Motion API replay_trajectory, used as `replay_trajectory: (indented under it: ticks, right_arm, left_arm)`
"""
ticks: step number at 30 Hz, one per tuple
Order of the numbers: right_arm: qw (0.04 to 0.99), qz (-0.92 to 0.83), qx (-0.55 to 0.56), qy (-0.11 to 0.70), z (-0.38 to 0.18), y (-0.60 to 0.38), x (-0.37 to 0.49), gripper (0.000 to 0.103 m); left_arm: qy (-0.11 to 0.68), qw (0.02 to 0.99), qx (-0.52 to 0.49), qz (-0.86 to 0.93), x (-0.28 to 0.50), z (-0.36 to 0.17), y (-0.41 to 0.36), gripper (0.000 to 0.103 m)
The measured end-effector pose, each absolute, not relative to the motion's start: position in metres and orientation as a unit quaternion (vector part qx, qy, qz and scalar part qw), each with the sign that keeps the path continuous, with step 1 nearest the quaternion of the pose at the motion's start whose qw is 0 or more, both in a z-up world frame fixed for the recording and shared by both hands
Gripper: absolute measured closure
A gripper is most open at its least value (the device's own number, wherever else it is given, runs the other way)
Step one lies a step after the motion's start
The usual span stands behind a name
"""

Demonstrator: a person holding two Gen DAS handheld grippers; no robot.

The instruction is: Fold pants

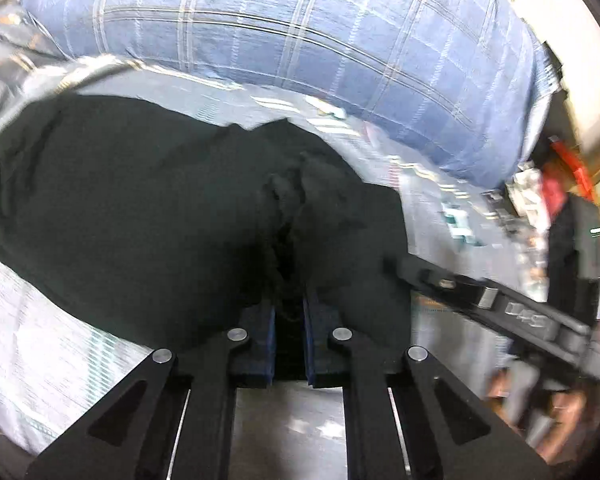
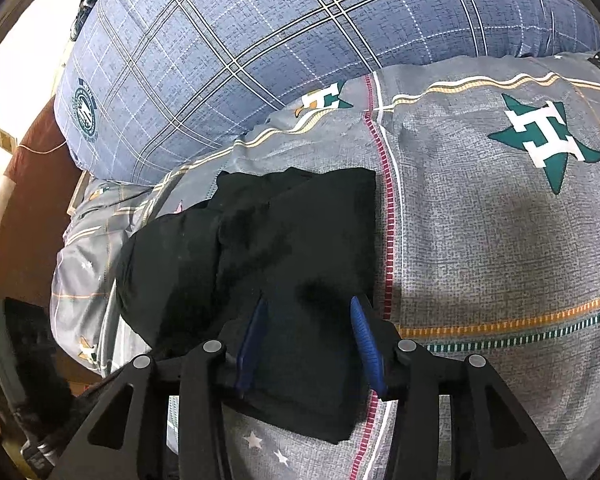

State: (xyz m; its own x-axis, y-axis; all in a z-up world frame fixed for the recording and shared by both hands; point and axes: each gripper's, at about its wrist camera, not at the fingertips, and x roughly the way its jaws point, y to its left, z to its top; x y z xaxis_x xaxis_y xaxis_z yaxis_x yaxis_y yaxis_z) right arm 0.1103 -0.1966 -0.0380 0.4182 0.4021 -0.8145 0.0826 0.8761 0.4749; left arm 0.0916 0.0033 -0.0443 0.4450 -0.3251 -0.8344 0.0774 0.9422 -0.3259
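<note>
- The black soft-fabric pants (image 2: 260, 240) lie on the bed as a compact, layered bundle, resting on the grey quilt with green star emblems (image 2: 480, 240); the far edge looks squared off, while a rounded, bulging fold hangs toward the bed's left edge.
- My left hand-held gripper (image 1: 290, 312) has its blue-padded fingers drawn close together, with a bunch of the black fabric gathered in the narrow gap between them; I judge it is pinching the cloth, and blur in that view hints at motion.
- My right hand-held gripper (image 2: 308, 340) stands wide apart, its blue pads (image 2: 364, 340) straddling the near part of the bundle; it grips nothing, though the tips seem to touch or press on the cloth.
- Progress, as I judge it: the pants are already folded down to a small packet, so most of the work looks done; what remains is likely laying the last held flap flat and smoothing the lumpy left side.
- Behind the quilt sits a large blue plaid pillow (image 2: 300, 48).
- Writing: the star emblems carry a white letter "H"; the pillow has a round green crest (image 2: 85, 114) whose text is too small to read.
</note>
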Motion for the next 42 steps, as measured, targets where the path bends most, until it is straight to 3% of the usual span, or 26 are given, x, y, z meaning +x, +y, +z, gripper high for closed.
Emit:
replay_trajectory:
  ticks: [5, 6, 7, 9, 12, 15, 18, 26, 35, 42]
  right_arm:
    - [0.807, 0.096, 0.221, 0.539, -0.042, -0.192, 0.112, 0.057]
    - [0.808, 0.098, 0.219, 0.539, -0.042, -0.191, 0.112, 0.057]
    - [0.808, 0.100, 0.218, 0.538, -0.041, -0.191, 0.111, 0.057]
    - [0.810, 0.103, 0.219, 0.534, -0.039, -0.190, 0.111, 0.057]
    - [0.813, 0.109, 0.220, 0.527, -0.035, -0.189, 0.110, 0.054]
    - [0.818, 0.117, 0.226, 0.517, -0.030, -0.189, 0.108, 0.045]
    - [0.820, 0.138, 0.229, 0.506, -0.023, -0.182, 0.106, 0.041]
    - [0.818, 0.234, 0.215, 0.480, 0.005, -0.127, 0.099, 0.018]
    - [0.803, 0.277, 0.095, 0.520, -0.010, -0.012, 0.127, 0.019]
    - [0.800, 0.297, 0.057, 0.517, -0.025, 0.013, 0.123, 0.021]
  left_arm:
    - [0.545, 0.812, -0.168, -0.124, 0.101, -0.061, 0.019, 0.089]
    - [0.542, 0.812, -0.174, -0.126, 0.100, -0.058, 0.021, 0.076]
    - [0.536, 0.815, -0.178, -0.128, 0.098, -0.054, 0.022, 0.057]
    - [0.508, 0.835, -0.178, -0.117, 0.095, -0.042, 0.029, 0.038]
    - [0.476, 0.855, -0.176, -0.107, 0.093, -0.027, 0.042, 0.037]
    - [0.457, 0.862, -0.199, -0.091, 0.099, -0.015, 0.071, 0.031]
    - [0.458, 0.855, -0.236, -0.063, 0.110, -0.017, 0.105, 0.029]
    - [0.470, 0.807, -0.357, 0.029, 0.122, -0.036, 0.213, 0.022]
    - [0.485, 0.778, -0.395, 0.062, 0.117, -0.066, 0.254, 0.021]
    - [0.480, 0.774, -0.407, 0.066, 0.121, -0.085, 0.257, 0.022]
